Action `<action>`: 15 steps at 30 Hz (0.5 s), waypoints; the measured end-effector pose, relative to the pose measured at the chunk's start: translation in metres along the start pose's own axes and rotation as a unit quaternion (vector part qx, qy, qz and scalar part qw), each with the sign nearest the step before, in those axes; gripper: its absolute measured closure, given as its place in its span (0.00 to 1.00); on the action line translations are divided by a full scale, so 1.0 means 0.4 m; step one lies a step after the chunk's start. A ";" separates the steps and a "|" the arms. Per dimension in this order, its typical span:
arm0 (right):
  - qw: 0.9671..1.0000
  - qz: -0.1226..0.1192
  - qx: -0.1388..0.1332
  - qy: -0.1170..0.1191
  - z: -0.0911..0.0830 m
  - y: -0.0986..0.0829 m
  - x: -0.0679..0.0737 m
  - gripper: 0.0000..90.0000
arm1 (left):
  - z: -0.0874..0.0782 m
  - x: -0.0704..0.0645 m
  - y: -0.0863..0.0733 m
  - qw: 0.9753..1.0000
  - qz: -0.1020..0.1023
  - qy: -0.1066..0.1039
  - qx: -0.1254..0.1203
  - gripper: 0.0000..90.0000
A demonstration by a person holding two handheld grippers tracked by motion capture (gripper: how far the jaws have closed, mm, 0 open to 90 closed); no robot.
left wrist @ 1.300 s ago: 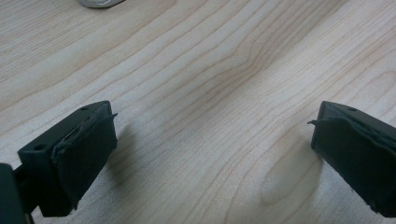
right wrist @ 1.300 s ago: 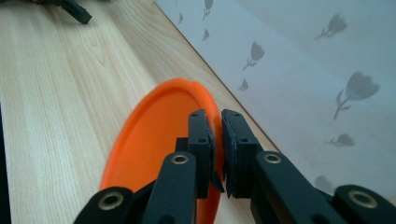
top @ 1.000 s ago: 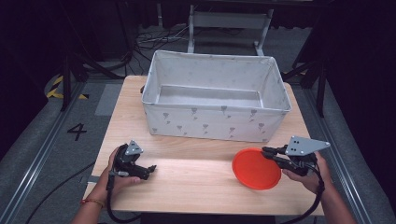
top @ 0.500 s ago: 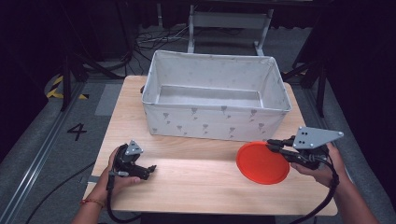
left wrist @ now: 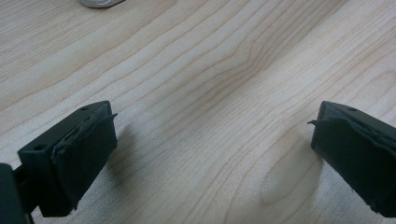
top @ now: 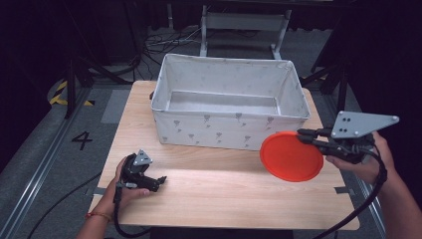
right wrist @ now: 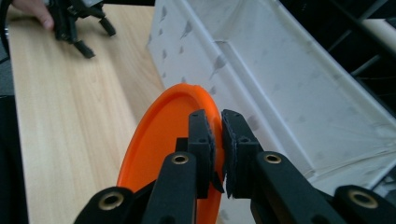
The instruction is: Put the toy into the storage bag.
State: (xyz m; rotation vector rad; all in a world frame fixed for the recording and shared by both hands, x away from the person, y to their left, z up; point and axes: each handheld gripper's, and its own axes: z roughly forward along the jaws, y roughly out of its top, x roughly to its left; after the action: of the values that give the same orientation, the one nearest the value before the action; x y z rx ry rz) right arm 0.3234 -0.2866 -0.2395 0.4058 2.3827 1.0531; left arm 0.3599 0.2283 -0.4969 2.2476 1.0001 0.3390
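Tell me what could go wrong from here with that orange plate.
The right gripper pinches the orange plate only at its rim, tilted above the table, so it could swing or slip out. The plate sits close to the white fabric bin; its edge might catch the front wall and push it in.

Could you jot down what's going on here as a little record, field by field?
Setting: wooden table with a white fabric bin at its far side
Held thing: orange plate, lifted and tilted, near the bin's front right corner
Right gripper: jaws shut on the plate's rim
Left gripper: open, holding nothing, low over the table's near left part
Bin contents: looks empty
Likely next: plate may go into the bin
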 end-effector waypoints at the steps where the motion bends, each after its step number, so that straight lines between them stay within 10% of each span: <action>1: 1.000 -0.004 0.001 -0.003 -0.007 0.012 -0.007 0.93 | 0.000 0.000 0.000 1.000 0.000 0.000 0.001 0.01; 15: 0.999 -0.009 0.003 -0.036 -0.045 0.146 -0.158 0.93 | 0.000 0.000 0.000 1.000 0.000 0.000 0.001 0.01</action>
State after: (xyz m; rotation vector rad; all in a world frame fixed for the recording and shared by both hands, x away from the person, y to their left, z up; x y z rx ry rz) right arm 0.3698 -0.2878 -0.1648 0.4176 2.3209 1.0075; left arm 0.3600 0.2284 -0.4968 2.2494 0.9995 0.3378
